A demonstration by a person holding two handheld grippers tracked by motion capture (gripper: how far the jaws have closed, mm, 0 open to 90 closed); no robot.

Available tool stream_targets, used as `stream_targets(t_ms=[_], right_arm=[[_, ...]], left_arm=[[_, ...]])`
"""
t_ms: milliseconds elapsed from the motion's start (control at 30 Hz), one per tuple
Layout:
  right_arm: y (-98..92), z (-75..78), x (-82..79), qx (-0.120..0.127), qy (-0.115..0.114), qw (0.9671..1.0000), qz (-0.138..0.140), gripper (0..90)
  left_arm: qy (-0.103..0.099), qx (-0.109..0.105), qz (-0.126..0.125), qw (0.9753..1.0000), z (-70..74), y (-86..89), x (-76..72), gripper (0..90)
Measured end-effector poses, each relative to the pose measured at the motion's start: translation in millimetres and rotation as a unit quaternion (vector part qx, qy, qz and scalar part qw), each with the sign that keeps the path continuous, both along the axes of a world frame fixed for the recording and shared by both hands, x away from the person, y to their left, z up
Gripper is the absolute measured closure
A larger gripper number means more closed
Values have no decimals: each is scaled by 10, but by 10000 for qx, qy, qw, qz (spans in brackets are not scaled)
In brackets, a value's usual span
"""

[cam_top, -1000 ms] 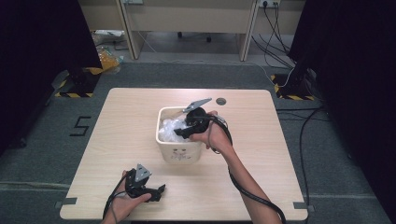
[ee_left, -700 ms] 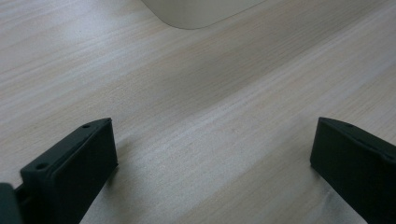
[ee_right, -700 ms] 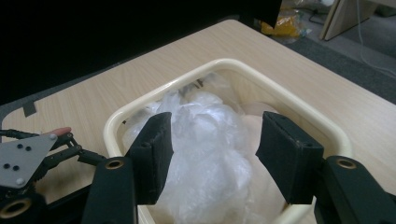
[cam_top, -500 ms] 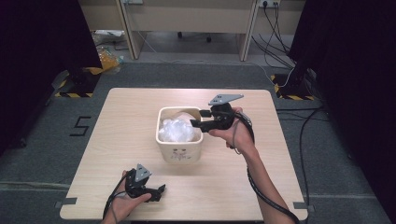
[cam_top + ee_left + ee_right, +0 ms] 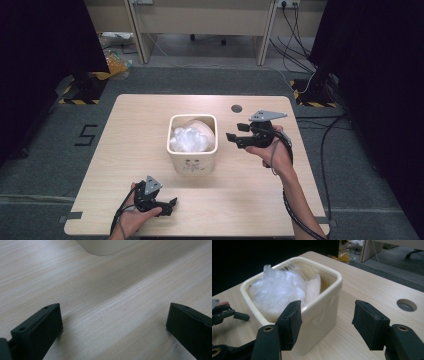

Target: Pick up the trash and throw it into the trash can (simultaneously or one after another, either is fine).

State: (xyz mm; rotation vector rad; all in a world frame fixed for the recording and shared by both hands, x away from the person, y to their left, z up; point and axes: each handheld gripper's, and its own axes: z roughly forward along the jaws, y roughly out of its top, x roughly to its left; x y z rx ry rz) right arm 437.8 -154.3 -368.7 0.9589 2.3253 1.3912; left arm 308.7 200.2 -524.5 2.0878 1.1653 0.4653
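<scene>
1. The table (image 5: 125, 150) is bare near the right claw.
2. The bin (image 5: 193, 144) sits mid-table, with a plastic bag (image 5: 190, 139) inside.
3. The right claw (image 5: 234, 136) is released, empty, just right of the bin.
4. The left claw (image 5: 171, 204) rests released, near-left.
5. I think it should move off slowly, clear of the bin.

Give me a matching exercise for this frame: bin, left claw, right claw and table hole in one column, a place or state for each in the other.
1. bin
2. left claw
3. right claw
4. table hole

A. open, low at the table's near edge
B. far side of the table, bare
C. mid-table, holding crumpled clear plastic
D. open, held right of the bin

Pairs: 1-C, 2-A, 3-D, 4-B
</scene>
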Motion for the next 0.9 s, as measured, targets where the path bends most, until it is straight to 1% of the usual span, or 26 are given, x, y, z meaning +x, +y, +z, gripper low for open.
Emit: stream_targets(t_ms=[333,433,633,767,900], right_arm=[[-295,-246,-126,47,110,9996,-250,370],[-363,-325,-170,-40,74,9995,-309,365],[-497,-549,-267,-38,205,9990,-399,364],[-562,-675,-325,12,300,9985,-454,364],[-603,-778,-351,-48,389,9981,-484,363]], left_arm=[[1,1,-1,10000,0,0,0,0],[-1,1,0,10000,0,0,0,0],[0,3,1,10000,0,0,0,0],[-1,4,11,10000,0,0,-2,0],[1,4,14,10000,0,0,-2,0]])
